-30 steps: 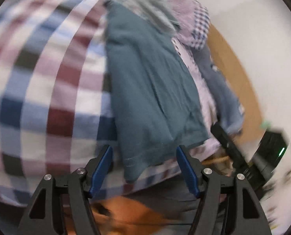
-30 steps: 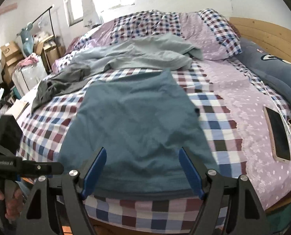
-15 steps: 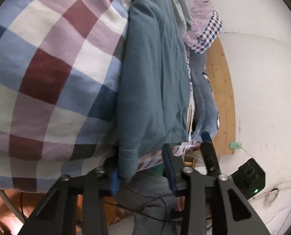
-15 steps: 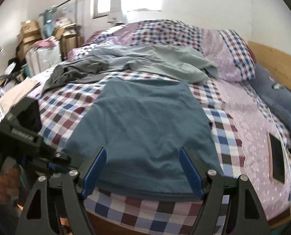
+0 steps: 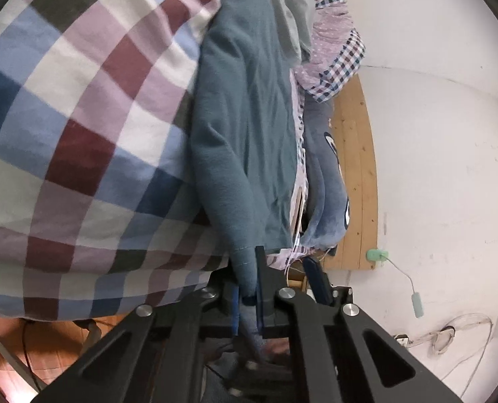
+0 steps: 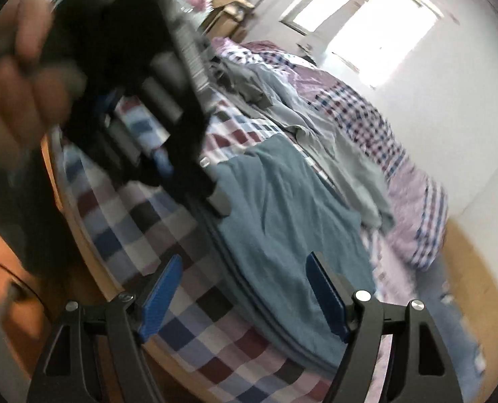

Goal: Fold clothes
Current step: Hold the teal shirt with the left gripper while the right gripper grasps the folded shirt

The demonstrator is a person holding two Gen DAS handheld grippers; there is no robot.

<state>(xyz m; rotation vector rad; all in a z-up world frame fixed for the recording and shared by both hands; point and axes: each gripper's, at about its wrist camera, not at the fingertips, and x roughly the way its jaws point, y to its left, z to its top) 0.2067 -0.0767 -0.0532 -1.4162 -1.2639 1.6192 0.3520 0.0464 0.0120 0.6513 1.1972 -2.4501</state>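
Bed fills most of both views, checked cover in blue, maroon, white; in L wrist view it takes the whole left half, rolled sideways. Wood headboard runs down centre-right of L view, white wall right of it.

Teal shirt is the task item: lies flat on the bed, centre of R wrist view, hem toward the bed's near edge at lower centre. In L view same shirt is the tall teal strip at centre, narrowing to a corner at lower centre.

Grey-green garment crumpled beyond the teal shirt, centre-right of R view, touching or overlapping its far edge, can't tell which. Darker grey garment further back, upper centre, blurred. Blue-grey plush pillow betw. shirt and headboard in L view. Bright window upper right of R view.

My left tongs, bottom centre of L view: just been closing, now pinched tight on the teal shirt's corner, cloth bunched betw. the blue pads. In R view same tongs show as a big blurred dark mass upper left, w/ my hand round the grip, tip at the shirt's left edge.

My right tongs, bottom of R view: spread wide, nothing held, above the shirt's hem near the bed edge; contact w/ cloth can't tell.

Mint plug on wall, lower right of L view, cable hanging.
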